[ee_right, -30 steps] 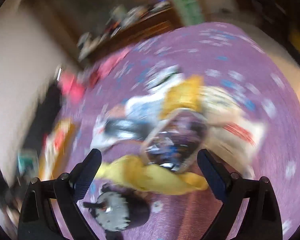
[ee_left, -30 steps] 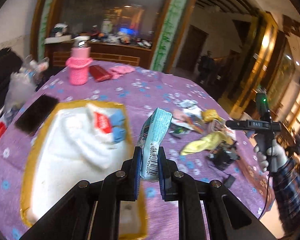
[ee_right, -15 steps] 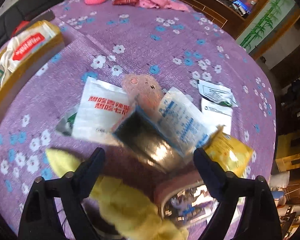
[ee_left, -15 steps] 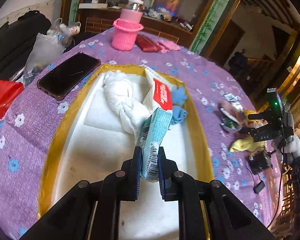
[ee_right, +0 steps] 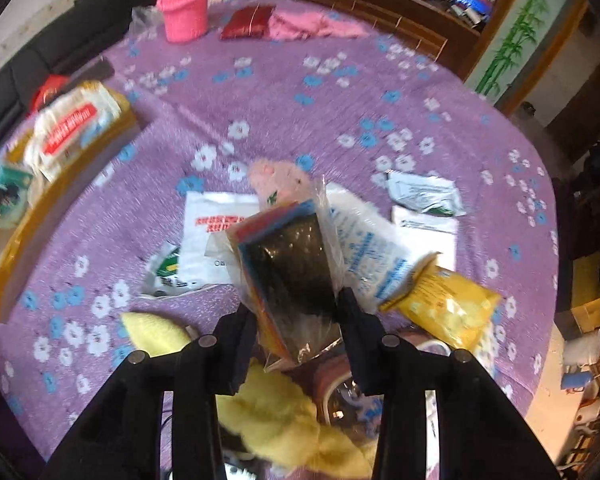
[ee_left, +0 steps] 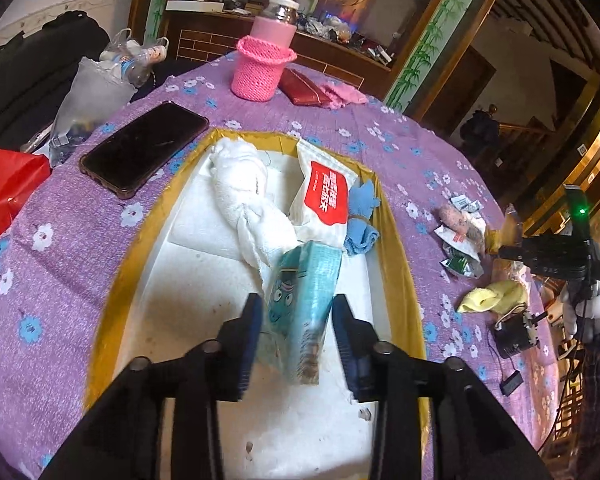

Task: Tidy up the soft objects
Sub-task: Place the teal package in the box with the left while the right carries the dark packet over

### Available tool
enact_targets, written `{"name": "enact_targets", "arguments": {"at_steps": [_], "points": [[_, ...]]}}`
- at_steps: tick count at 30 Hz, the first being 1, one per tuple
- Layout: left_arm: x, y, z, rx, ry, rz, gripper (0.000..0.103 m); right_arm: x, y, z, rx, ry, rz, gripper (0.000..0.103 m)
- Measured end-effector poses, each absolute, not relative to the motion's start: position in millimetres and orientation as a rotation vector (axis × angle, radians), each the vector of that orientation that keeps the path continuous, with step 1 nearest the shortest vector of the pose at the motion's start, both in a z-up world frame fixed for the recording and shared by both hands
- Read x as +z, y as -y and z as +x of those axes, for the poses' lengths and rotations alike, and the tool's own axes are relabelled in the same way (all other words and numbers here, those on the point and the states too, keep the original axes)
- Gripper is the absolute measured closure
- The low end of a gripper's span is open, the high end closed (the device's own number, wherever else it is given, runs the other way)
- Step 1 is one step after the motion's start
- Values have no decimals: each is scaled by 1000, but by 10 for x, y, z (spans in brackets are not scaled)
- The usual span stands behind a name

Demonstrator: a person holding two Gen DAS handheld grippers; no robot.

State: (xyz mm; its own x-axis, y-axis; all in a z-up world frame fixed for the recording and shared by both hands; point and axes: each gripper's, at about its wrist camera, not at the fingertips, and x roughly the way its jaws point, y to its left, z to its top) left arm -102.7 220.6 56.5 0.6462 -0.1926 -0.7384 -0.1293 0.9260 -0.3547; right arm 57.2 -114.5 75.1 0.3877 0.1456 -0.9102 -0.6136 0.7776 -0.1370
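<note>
Now left tool [ee_left: 296, 330] has just been opening, teal pack [ee_left: 302, 312] loose between its jaws over the white tray [ee_left: 204, 236]; right tool [ee_right: 298, 320], just closing, pinches the clear-wrapped sponge pack [ee_right: 288, 276] on the desk [ee_right: 300, 88]; next, probably lift it trayward.

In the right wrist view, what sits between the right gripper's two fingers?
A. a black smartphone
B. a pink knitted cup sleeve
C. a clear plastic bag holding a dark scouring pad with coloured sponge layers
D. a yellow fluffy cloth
C: the clear plastic bag with the dark pad and coloured sponge layers stands between the right gripper fingers, whose jaws have just been closing.
</note>
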Motion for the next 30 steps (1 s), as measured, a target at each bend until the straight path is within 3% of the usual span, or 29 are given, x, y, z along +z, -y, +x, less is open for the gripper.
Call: {"name": "enact_targets", "arguments": {"at_steps": [4,11,20,25,27,29,30], "points": [[655,-2295,-1151,-32,-834,-440,50,1055,1143,416,533,-1020,-431,65],[730,-2506,-1418,-41,-768,-538,49,1333,566,43,685,-1031,-313,65],[848,-2846,-1828,21,-655,-556,43,1181,-683,-349,965,-1164,-132,65],[784,-3053,-1970,39,-643,-578,43,1031,-1226,-404,940,-1168,-186,65],[762,-3117,-2020,34,-634,-576,42,1055,-1189,-423,839,-1098,-264,61],[734,-3179,-2049,43,-625,-571,39,1081,-984,-523,763,-1042,-301,41],[714,-3203,-2044,48,-623,-573,38,1065,-830,-555,725,-1037,-294,39]]}}
